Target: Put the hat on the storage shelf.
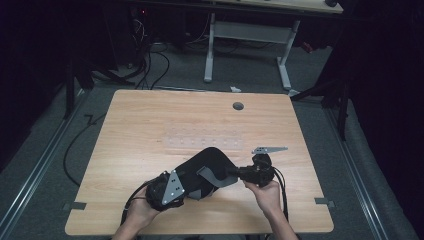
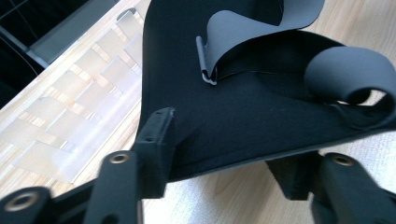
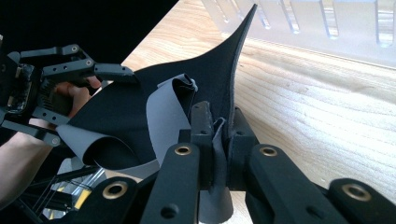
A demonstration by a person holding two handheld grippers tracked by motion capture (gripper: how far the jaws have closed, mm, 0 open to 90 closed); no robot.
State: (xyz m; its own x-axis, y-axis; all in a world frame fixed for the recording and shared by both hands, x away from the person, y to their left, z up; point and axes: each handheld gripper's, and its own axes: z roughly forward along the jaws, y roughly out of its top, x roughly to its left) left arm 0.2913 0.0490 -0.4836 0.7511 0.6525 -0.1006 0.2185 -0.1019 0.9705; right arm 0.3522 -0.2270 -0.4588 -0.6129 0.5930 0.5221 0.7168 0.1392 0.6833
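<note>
Near the front edge of the bench (image 1: 150, 115), the two tongs are seen at opposite ends of a black fabric piece (image 1: 212, 162). The right tongs (image 3: 219, 135) are clenched on one edge of the fabric: in the right gripper view the thin edge is pinched between the two black jaws, and the sheet rises from them to a pointed corner. The left tongs (image 2: 219, 154) stand at the other end; in the left gripper view the lower edge of the fabric lies between the jaws, one jaw being laid against the cloth and the other set just beside it under the edge, so that a firm grip cannot be told. In the high view the left tongs (image 1: 167, 189) are held by the left hand (image 1: 140, 207), which enters from the bottom edge with the forearm angled inward, and the right tongs (image 1: 235, 172) are held by the right hand (image 1: 267, 195), the gripper being laid nearly level and pointed toward the left one.

The fabric is matt black on its broad face, with a grey strap (image 2: 252, 32) folded across it and a second grey strap end curled into a loop (image 2: 350, 74). It is lifted between the tongs and sags toward the bench.

Beyond the fabric, a clear plastic tray (image 1: 205, 140) with rows of small compartments is seen on the wood; its contents cannot be made out.
</note>
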